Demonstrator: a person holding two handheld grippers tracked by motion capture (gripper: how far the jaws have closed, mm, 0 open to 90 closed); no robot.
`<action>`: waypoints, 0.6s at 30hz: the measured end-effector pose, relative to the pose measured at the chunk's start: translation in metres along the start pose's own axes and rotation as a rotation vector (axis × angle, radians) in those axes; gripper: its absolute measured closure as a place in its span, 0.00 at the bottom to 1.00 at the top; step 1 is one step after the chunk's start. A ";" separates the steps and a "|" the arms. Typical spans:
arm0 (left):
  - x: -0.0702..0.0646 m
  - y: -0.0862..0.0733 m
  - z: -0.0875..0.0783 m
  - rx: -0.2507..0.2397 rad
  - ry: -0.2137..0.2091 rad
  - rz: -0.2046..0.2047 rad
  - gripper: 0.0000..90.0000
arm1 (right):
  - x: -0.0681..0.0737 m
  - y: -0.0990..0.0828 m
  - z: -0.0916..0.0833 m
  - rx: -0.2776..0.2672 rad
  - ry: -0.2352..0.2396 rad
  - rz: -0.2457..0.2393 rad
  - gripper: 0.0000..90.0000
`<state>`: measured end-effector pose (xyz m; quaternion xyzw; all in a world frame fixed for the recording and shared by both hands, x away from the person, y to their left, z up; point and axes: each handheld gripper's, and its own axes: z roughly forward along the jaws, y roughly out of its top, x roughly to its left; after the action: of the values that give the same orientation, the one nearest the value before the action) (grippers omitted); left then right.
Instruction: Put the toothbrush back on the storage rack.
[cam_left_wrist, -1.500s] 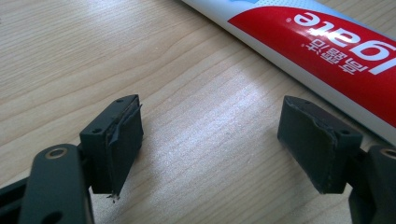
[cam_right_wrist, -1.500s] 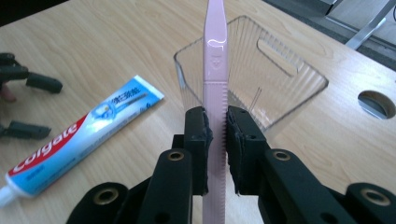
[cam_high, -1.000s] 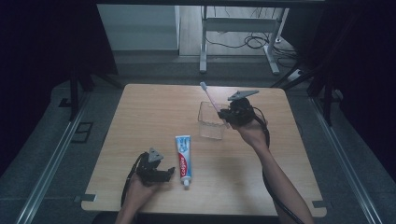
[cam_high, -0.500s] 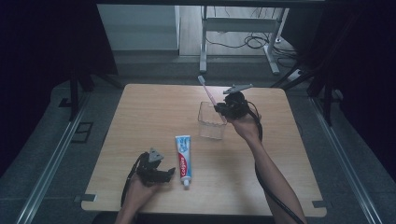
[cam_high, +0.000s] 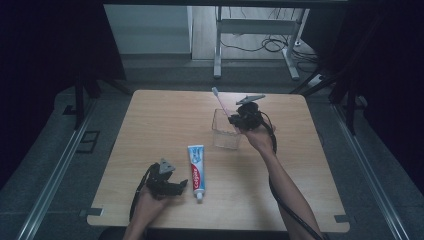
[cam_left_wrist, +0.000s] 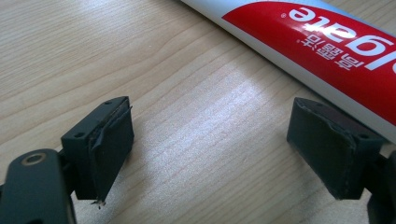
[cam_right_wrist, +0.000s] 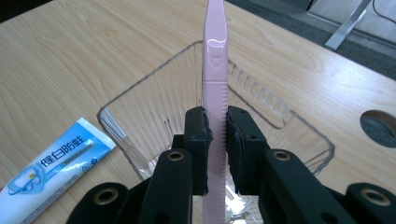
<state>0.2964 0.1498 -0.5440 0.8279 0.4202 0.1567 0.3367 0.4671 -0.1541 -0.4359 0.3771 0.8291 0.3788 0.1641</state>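
My right gripper (cam_high: 235, 117) (cam_right_wrist: 217, 135) is shut on a pink toothbrush (cam_right_wrist: 215, 60) (cam_high: 220, 101). It holds the brush tilted over a clear plastic cup (cam_high: 226, 131) (cam_right_wrist: 154, 98), the handle reaching down into the cup's mouth and the head sticking up and to the left. A toothpaste tube (cam_high: 197, 164) (cam_left_wrist: 327, 51) (cam_right_wrist: 56, 165), white, blue and red, lies flat on the wooden table (cam_high: 165, 125). Just left of the tube's cap end, my left gripper (cam_high: 181, 186) (cam_left_wrist: 210, 149) rests low on the table. Its jaws stand wide open over bare wood, the tube just beyond the right pad.
The table's front edge (cam_high: 215, 226) runs close below my left hand. A round cable hole (cam_right_wrist: 378, 127) is cut in the tabletop beside the cup. Beyond the far edge stand desk legs (cam_high: 218, 45) and cables on the floor.
My right gripper has carried the toothbrush down and to the left, from beside the cup to over its mouth. The left gripper and the tube have stayed put.
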 end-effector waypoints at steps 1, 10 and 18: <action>0.000 0.000 0.000 -0.001 0.001 0.000 0.16 | 0.000 0.000 0.000 0.000 0.000 0.000 0.87; 0.000 0.000 0.000 -0.001 0.001 -0.001 0.16 | -0.003 -0.009 0.007 0.038 0.010 0.019 0.87; 0.000 0.000 0.000 0.000 0.001 -0.001 0.16 | -0.004 -0.013 0.011 0.074 0.022 0.019 0.87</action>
<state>0.2964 0.1498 -0.5440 0.8277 0.4208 0.1570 0.3365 0.4693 -0.1567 -0.4534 0.3867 0.8407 0.3533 0.1374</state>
